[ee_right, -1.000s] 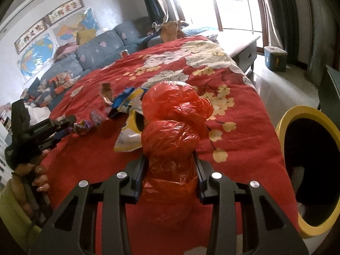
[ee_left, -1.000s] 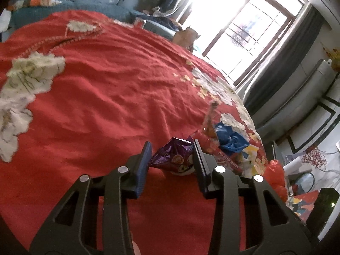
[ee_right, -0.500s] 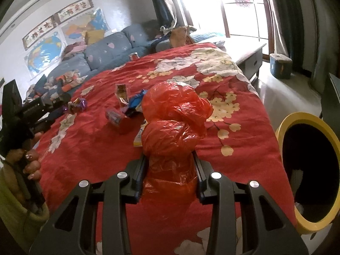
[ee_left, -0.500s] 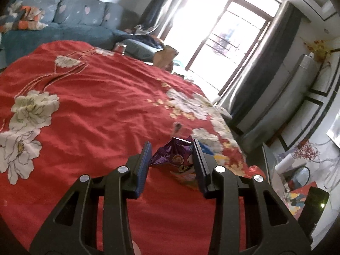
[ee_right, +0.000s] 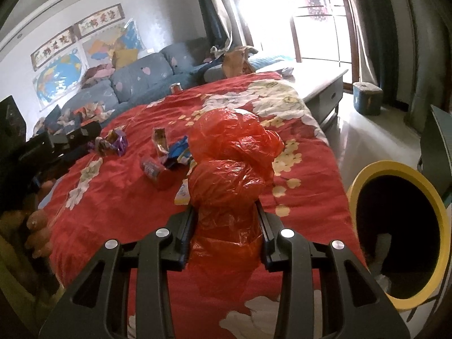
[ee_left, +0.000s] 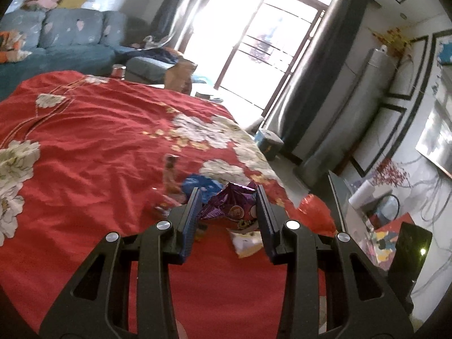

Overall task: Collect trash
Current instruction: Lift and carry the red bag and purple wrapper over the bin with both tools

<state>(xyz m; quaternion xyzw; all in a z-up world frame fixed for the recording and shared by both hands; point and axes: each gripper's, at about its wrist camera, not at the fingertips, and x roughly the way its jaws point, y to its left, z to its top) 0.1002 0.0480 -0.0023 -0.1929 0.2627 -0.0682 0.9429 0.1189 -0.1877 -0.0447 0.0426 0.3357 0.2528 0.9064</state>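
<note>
My left gripper (ee_left: pixel 228 197) is shut on a crumpled purple snack wrapper (ee_left: pixel 233 202) and holds it above the red flowered cloth (ee_left: pixel 93 141). The same wrapper (ee_right: pixel 113 142) and gripper (ee_right: pixel 93 138) show at the left of the right wrist view. My right gripper (ee_right: pixel 226 212) is shut on a crumpled red plastic bag (ee_right: pixel 228 169), held above the cloth. The red bag also shows in the left wrist view (ee_left: pixel 316 212). Loose trash lies mid-cloth: a blue wrapper (ee_right: pixel 176 151), a brown wrapper (ee_right: pixel 159 139), a small can (ee_right: pixel 151 169) and a white-yellow packet (ee_right: pixel 183 192).
A yellow-rimmed bin (ee_right: pixel 401 226) with a dark inside stands on the floor right of the cloth edge. A blue sofa (ee_right: pixel 135 84) lies behind. A low white table (ee_right: pixel 319 82) and a blue stool (ee_right: pixel 367 97) stand by the window.
My left gripper has lifted the purple wrapper off the cloth and swung right, toward the trash pile. My right gripper has risen a little with the red bag.
</note>
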